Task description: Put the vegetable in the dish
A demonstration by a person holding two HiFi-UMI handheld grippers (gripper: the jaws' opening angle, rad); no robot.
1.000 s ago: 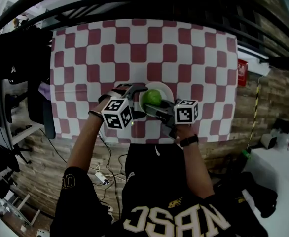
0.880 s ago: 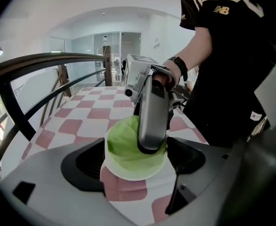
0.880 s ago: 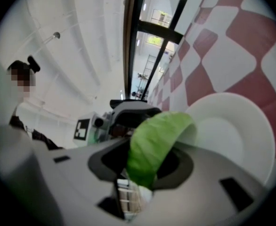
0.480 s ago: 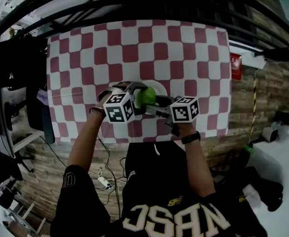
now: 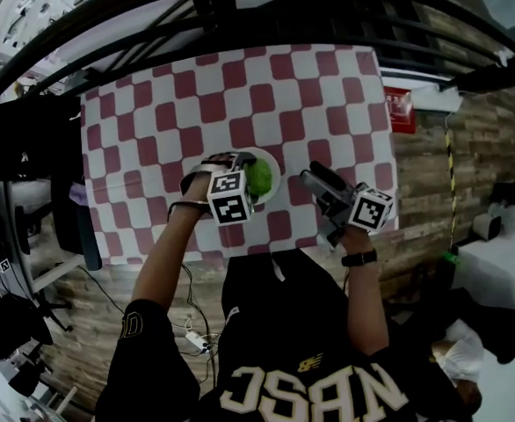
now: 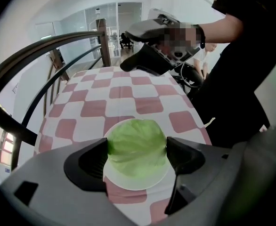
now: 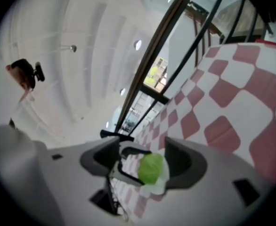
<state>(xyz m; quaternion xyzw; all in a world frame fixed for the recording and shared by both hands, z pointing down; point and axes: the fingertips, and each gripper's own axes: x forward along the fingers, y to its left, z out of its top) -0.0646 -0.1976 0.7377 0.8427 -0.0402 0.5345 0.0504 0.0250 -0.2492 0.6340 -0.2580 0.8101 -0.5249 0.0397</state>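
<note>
Task nearly done, I judge: pale green round cabbage (image 5: 259, 177) sits on small white round dish (image 6: 128, 182). My left gripper (image 6: 137, 152) brackets it, pads seemingly pressing 2 sides. My right gripper (image 7: 142, 158) well apart, jaws opening, nothing between. Left: 1 release.

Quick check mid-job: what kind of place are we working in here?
Probably an indoor staged lab or demo space, not a home kitchen: a red-and-white checkered cloth as the work surface, black metal railings arching over it, and a glass-walled corridor beyond.
</note>
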